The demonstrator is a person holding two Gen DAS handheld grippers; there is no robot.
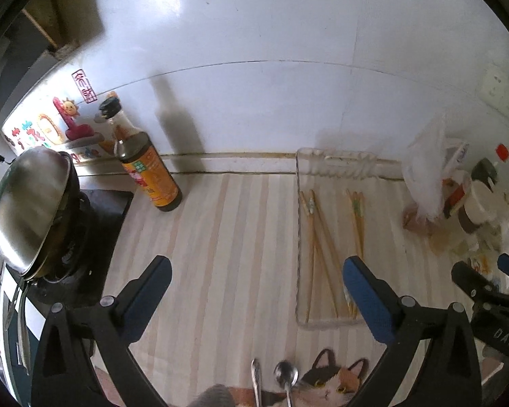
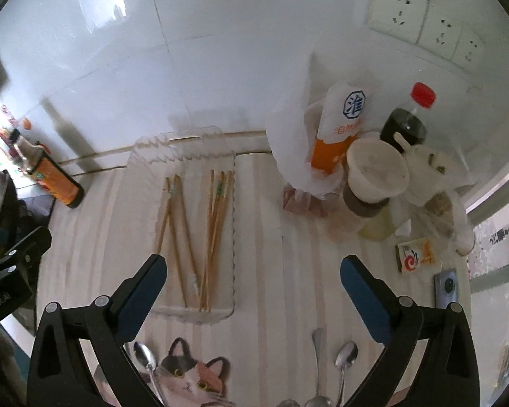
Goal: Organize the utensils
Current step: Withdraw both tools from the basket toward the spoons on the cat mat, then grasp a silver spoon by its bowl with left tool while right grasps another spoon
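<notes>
A clear plastic tray [image 2: 234, 210] lies on the striped counter with several wooden chopsticks [image 2: 217, 224] in it; it also shows in the left wrist view [image 1: 298, 237] with the chopsticks [image 1: 317, 237]. Metal spoons lie near the front edge: one [image 2: 146, 361] left of the cat picture, two [image 2: 344, 359] at the right, and two [image 1: 285, 374] in the left wrist view. My left gripper [image 1: 256, 271] is open and empty above the counter, left of the tray. My right gripper [image 2: 252, 271] is open and empty over the tray's near end.
A soy sauce bottle [image 1: 146, 166] stands at the back left beside a stove with a lidded wok [image 1: 30, 203]. Bags, jars and a cola bottle [image 2: 403, 125] crowd the back right. A phone [image 2: 448, 286] and a small packet [image 2: 417, 254] lie at the right.
</notes>
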